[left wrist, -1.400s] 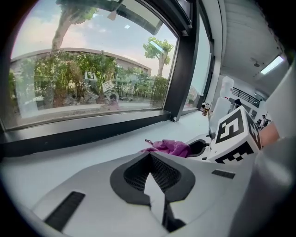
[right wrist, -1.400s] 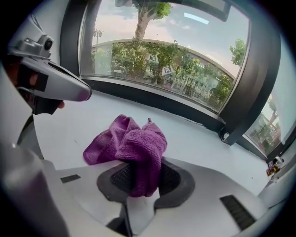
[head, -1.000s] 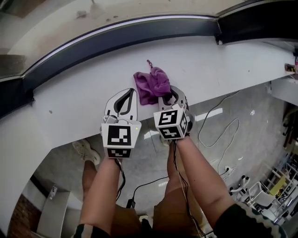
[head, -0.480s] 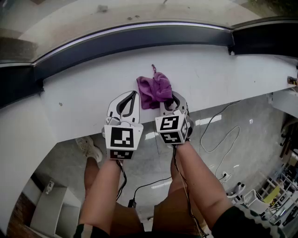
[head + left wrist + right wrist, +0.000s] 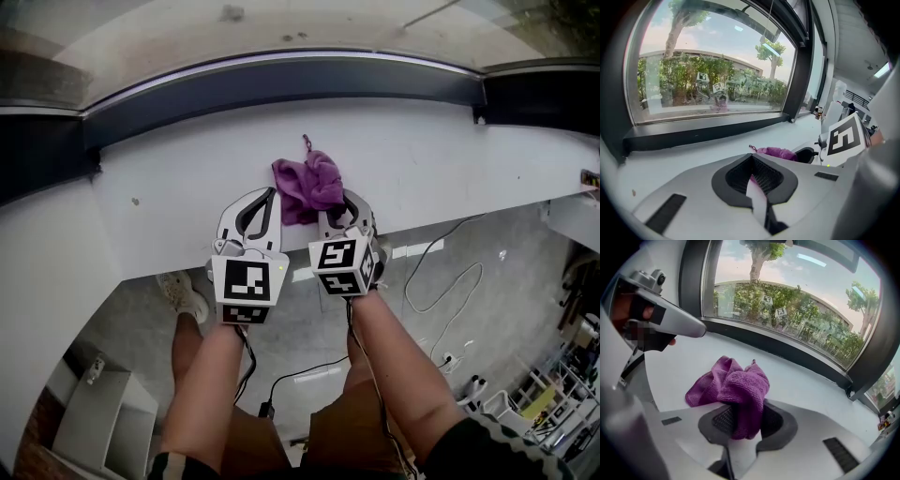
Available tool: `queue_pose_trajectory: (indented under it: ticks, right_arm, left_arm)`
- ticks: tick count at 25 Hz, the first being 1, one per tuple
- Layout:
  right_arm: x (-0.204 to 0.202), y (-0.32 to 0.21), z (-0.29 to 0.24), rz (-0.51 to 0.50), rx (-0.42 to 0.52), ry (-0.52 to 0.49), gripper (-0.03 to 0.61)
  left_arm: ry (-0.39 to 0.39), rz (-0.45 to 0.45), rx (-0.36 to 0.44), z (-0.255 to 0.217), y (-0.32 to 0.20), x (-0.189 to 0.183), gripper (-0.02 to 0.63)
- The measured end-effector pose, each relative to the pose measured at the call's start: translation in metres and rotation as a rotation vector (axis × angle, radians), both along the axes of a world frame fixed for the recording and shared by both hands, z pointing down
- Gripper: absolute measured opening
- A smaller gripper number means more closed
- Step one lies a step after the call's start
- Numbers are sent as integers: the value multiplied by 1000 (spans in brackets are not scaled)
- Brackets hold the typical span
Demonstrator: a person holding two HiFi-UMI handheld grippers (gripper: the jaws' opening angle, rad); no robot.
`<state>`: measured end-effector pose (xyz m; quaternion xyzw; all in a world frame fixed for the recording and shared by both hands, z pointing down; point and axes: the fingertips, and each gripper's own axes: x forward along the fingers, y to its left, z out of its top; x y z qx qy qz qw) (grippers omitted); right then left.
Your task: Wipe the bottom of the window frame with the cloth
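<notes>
A crumpled purple cloth [image 5: 307,183] lies on the white sill [image 5: 159,192], near its front edge. My right gripper [image 5: 331,200] is shut on the cloth's near side; in the right gripper view the cloth [image 5: 733,380] hangs down between the jaws of this gripper [image 5: 743,405]. My left gripper [image 5: 271,194] is shut with nothing in it, just left of the cloth, and its tips [image 5: 751,157] meet. The dark bottom rail of the window frame [image 5: 281,82] runs along the far side of the sill, well beyond the cloth. It also shows as a black band [image 5: 787,348].
The sill's front edge drops to a grey floor with loose cables [image 5: 450,272] and a shoe [image 5: 183,292]. Racks of clutter [image 5: 553,394] stand at the lower right. A dark upright of the frame [image 5: 804,65] stands at the sill's right end.
The head view has shifted a little. Both grippers and the cloth stay at the sill's front edge, the right one still holding the cloth.
</notes>
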<state>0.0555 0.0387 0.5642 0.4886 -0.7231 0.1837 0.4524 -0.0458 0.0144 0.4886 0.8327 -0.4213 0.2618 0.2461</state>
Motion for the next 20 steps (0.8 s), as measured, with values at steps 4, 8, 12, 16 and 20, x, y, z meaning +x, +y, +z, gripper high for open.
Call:
queue_pose_trajectory:
  ticks: [4, 8, 12, 16, 20]
  right_arm:
    - [-22, 0, 0, -23, 1, -6, 103]
    - [-36, 0, 0, -36, -4, -17, 103]
    - [-56, 0, 0, -64, -9, -30, 103]
    - [-79, 2, 0, -92, -17, -41, 103]
    - [-98, 1, 0, -123, -23, -49, 103]
  left_arm:
    - [-7, -19, 1, 2, 0, -22, 9]
    - [-16, -34, -1, 1, 1, -35, 9]
    - [-26, -28, 4, -1, 2, -47, 9]
    - [-32, -42, 3, -3, 5, -64, 9]
    - [-36, -74, -1, -4, 7, -83, 9]
